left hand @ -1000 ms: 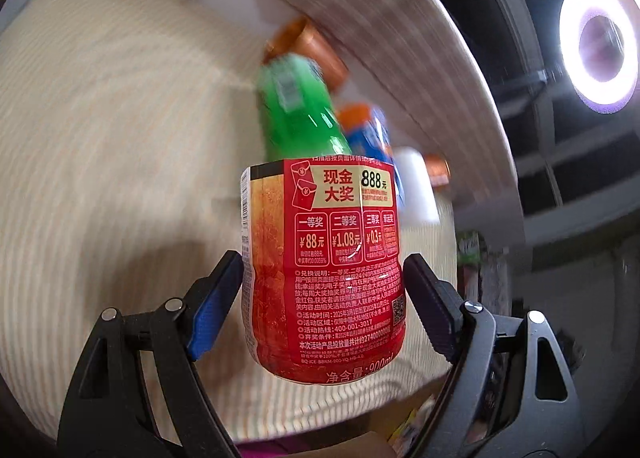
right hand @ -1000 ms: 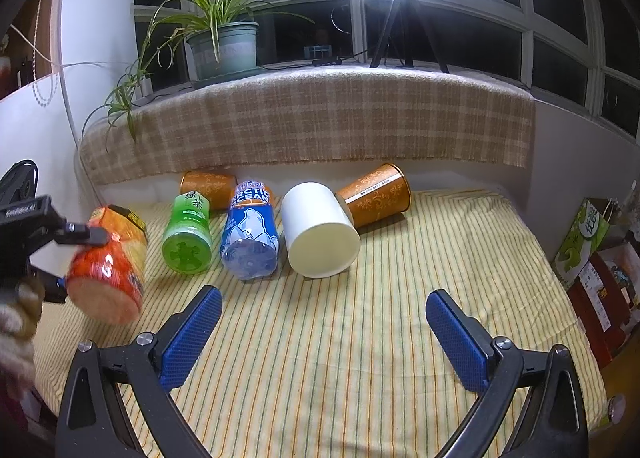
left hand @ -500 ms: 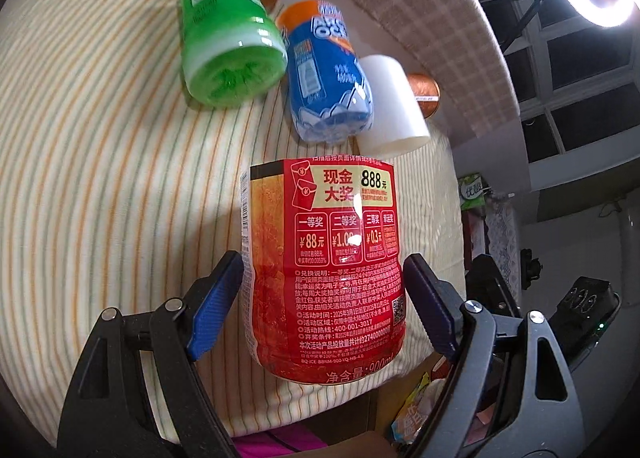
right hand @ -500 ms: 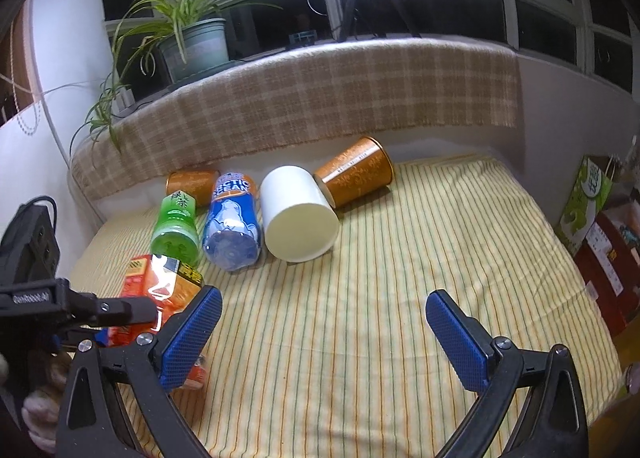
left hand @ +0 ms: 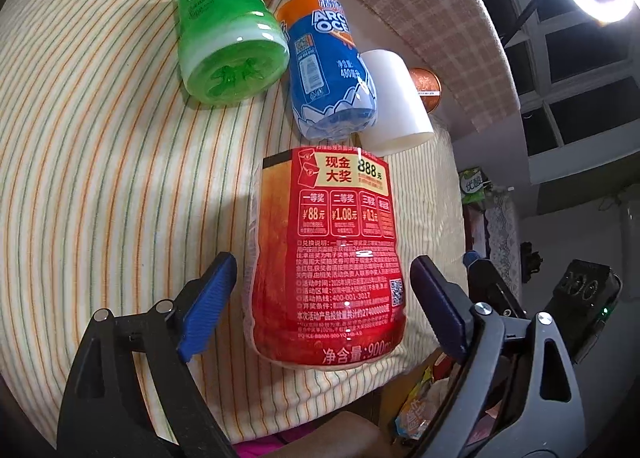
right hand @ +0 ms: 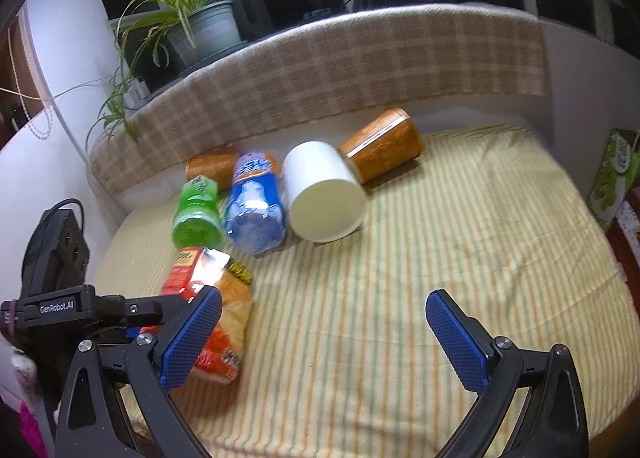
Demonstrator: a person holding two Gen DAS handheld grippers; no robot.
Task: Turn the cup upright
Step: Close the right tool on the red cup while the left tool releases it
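A red cup cut from a labelled bottle (left hand: 328, 258) stands upright on the striped cloth (left hand: 100, 177) near its front edge. My left gripper (left hand: 324, 298) is open around it, with a gap on both sides between the blue pads and the cup. The same cup shows in the right wrist view (right hand: 216, 298), partly behind my right gripper's left finger. My right gripper (right hand: 324, 338) is open and empty above the cloth (right hand: 400, 298). A green cup (right hand: 196, 213), a blue cup (right hand: 254, 209), a white cup (right hand: 324, 197) and two orange cups (right hand: 380, 145) lie on their sides.
A checked cushion (right hand: 340, 69) runs along the back of the cloth. A potted plant (right hand: 192, 21) stands on the sill behind it. A green carton (right hand: 612, 177) sits off the right edge. The cloth's front edge drops off just below the red cup.
The left gripper swung the red cup down from mid-air, set it upright on the cloth, and opened off it. The right gripper moved slightly closer and tilted.
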